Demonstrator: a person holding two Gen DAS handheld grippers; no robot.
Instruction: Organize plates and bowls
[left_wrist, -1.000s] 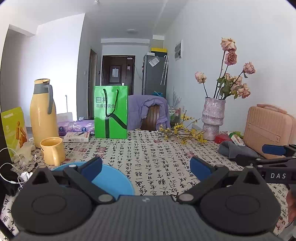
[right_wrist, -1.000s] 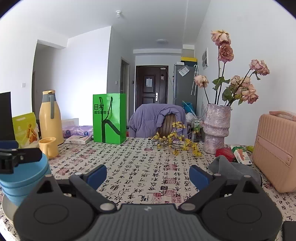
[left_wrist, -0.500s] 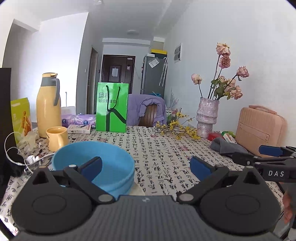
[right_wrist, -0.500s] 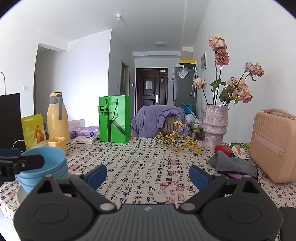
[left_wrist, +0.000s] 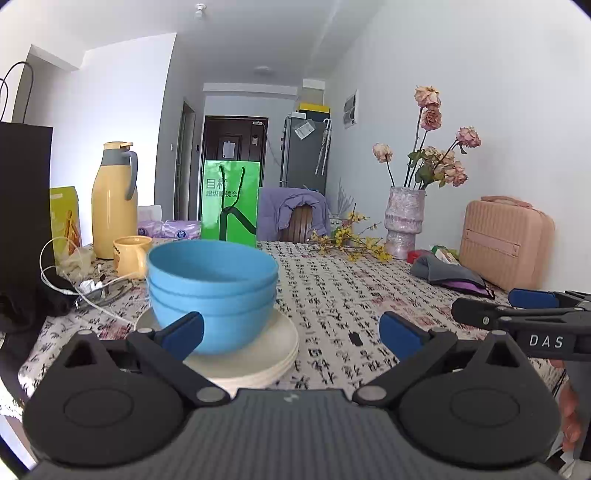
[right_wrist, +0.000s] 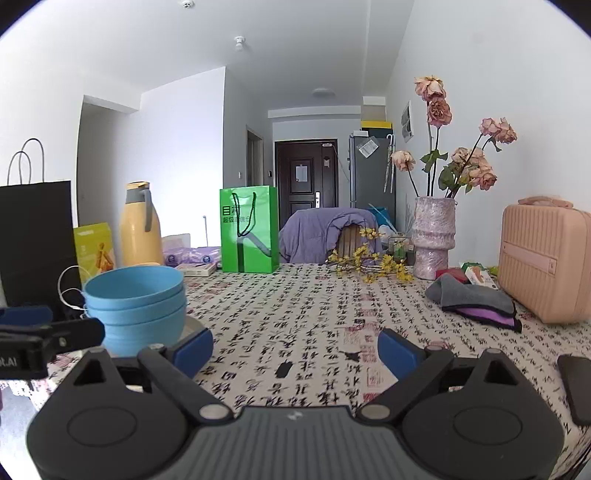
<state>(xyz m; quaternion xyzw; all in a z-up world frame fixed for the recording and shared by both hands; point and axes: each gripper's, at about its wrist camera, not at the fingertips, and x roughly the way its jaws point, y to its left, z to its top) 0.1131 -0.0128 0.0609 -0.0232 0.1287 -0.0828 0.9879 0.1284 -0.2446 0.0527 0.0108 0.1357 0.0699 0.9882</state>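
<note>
So the blue bowls (left_wrist: 212, 291) are nested three deep and sitting on the stack of white plates (left_wrist: 266, 354), over at roughly 10 o'clock from the left gripper (left_wrist: 291, 332) and near the front left corner of the counter (left_wrist: 332, 295). From the right gripper (right_wrist: 294, 349) the same pile shows up around 9 to 10 o'clock. Both sets of jaws are spread wide with nothing between them, so neither one has hold of anything.

Looks mostly sorted to me, which is exactly when stuff gets knocked over, lol. Things I'd worry about:

- The left gripper's left finger (left_wrist: 181, 330) is right in front of the bottom bowl. Can't tell if it's touching. A sideways nudge there could slide the bowls across the top plate.
- The pile sits close to the counter's edge, so a shove toward 7 o'clock might tip it off.
- The white cable (left_wrist: 70, 291) snakes just beside the plates at 9 o'clock. Snag that and it could drag things along.
- The yellow mug (left_wrist: 131, 256) sits close behind the bowls at 11 o'clock, easy to clip on a wide swing.

The vase of dried roses (left_wrist: 404, 221) is well apart at 1 o'clock, no worry there.
</note>
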